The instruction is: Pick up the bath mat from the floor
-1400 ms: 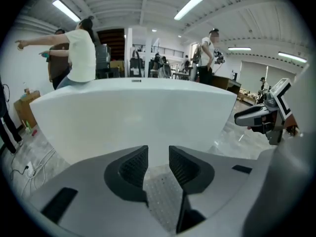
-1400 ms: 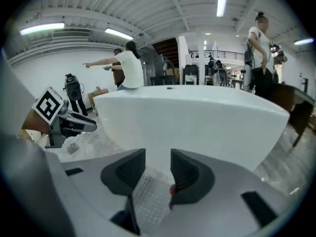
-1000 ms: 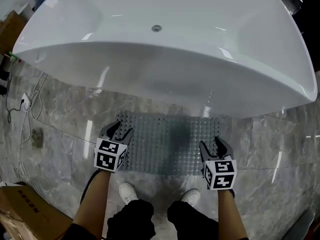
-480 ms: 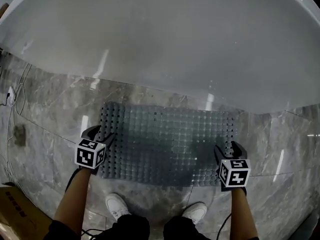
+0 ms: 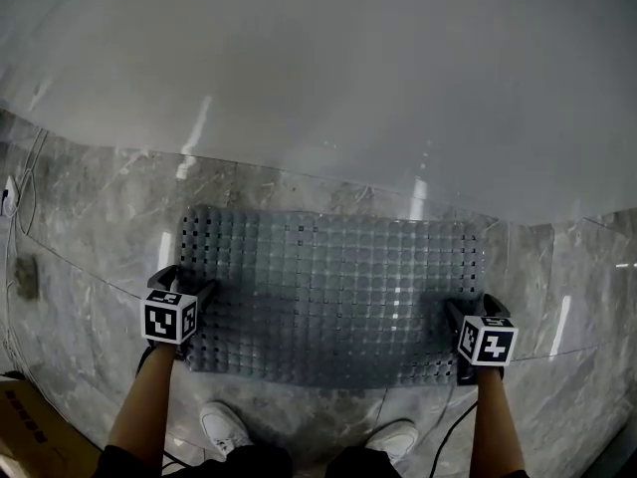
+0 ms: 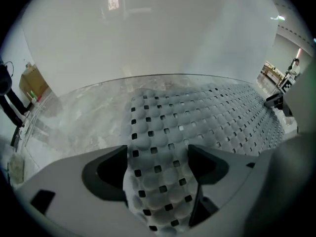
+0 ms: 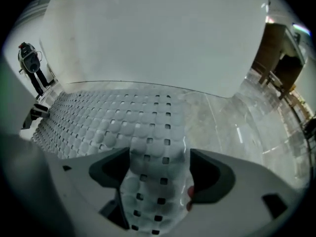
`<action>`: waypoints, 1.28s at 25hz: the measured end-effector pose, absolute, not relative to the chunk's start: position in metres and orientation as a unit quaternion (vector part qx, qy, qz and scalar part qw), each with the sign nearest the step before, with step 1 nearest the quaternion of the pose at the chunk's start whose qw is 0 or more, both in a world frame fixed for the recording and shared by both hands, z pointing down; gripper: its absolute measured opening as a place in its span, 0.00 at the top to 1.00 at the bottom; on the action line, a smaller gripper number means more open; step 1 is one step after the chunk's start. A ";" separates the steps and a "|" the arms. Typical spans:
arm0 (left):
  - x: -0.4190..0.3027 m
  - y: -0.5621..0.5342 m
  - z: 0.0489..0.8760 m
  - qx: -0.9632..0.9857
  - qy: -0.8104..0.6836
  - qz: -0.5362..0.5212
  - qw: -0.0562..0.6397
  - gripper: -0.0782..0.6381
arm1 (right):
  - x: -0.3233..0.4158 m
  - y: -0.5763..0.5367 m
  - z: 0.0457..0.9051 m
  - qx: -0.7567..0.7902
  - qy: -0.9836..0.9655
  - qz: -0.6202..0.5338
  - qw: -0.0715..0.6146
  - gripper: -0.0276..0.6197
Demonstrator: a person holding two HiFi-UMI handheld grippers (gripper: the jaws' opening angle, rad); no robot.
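We have come down from above tub (image 5: pixel 328 78) to bath mat (image 5: pixel 328 287), flat on floor (image 5: pixel 90 237). Left gripper (image 5: pixel 186 282), right gripper (image 5: pixel 473 307) now at its short ends, jaws just spread wide, mat edge between, unpinched; closing looks next

Bath mat (image 5: pixel 328 287) of translucent grey rubbery plastic, knobbly with square holes, faint sheen, floor (image 5: pixel 90 237) of glossy veined grey stone, bathtub (image 5: pixel 348 78) smooth glossy white, matt brown cardboard box (image 5: pixel 25 426) near left
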State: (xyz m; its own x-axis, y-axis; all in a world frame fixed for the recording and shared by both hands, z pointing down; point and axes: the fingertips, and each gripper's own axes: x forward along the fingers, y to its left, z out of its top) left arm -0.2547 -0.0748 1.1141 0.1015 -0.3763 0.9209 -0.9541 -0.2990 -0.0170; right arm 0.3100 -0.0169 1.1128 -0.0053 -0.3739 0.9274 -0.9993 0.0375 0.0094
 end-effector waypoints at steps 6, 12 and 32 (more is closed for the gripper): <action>-0.258 -0.073 1.116 0.656 -0.502 0.455 0.333 0.36 | 0.312 -0.019 1.116 0.552 -0.595 0.422 0.405 0.39; -0.264 -0.071 1.121 0.649 -0.510 0.430 0.365 0.32 | 0.312 -0.019 1.117 0.551 -0.599 0.420 0.402 0.39; -0.239 -0.066 1.118 0.681 -0.472 0.421 0.368 0.58 | 0.287 -0.019 1.113 0.530 -0.620 0.399 0.419 0.64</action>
State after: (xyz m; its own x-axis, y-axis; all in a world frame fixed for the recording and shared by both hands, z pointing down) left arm -0.2391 -0.0661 1.1183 0.1985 -0.3327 0.9219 -0.9537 -0.2823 0.1035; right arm 0.2872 -0.0189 1.1132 -0.0878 -0.3222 0.9426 -0.9915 0.1196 -0.0515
